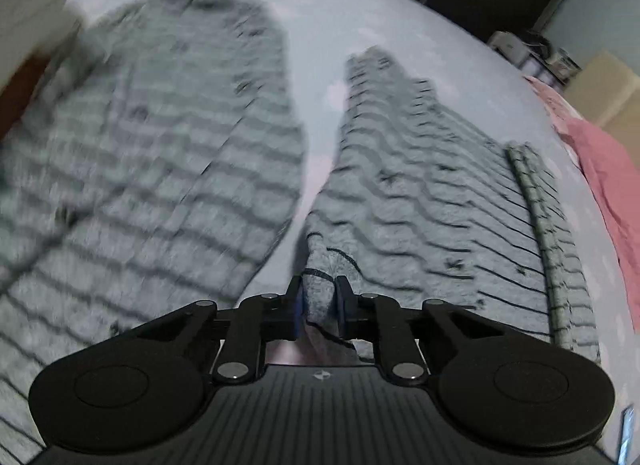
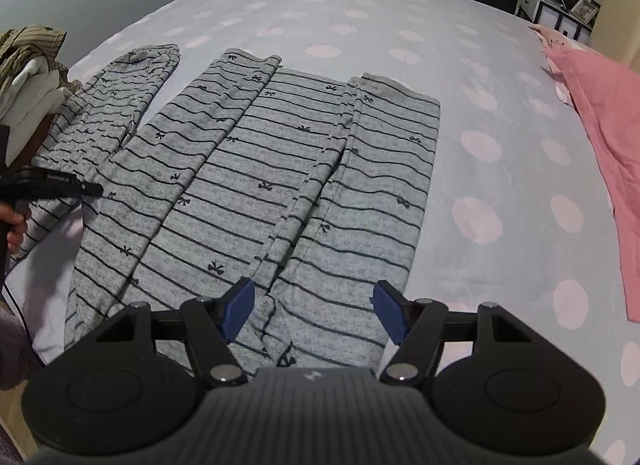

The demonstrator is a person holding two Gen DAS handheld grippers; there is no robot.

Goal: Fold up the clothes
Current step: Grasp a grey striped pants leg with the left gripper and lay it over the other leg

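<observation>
A grey striped garment with small black bows [image 2: 280, 169] lies spread on the bed, its right side folded in over the body. In the left wrist view, which is blurred, the same garment [image 1: 420, 185] fills most of the frame. My left gripper [image 1: 319, 301] is shut on a pinch of the grey fabric at its edge; it also shows at the far left of the right wrist view [image 2: 92, 189]. My right gripper [image 2: 314, 311] is open, hovering over the near edge of the garment with nothing between its blue pads [image 2: 240, 305].
The bed sheet [image 2: 460, 77] is pale lilac with pink dots. A pink cloth [image 2: 600, 113] lies at the right edge. A pile of clothes [image 2: 28, 61] sits at the far left. Dark furniture [image 2: 556, 9] stands beyond the bed.
</observation>
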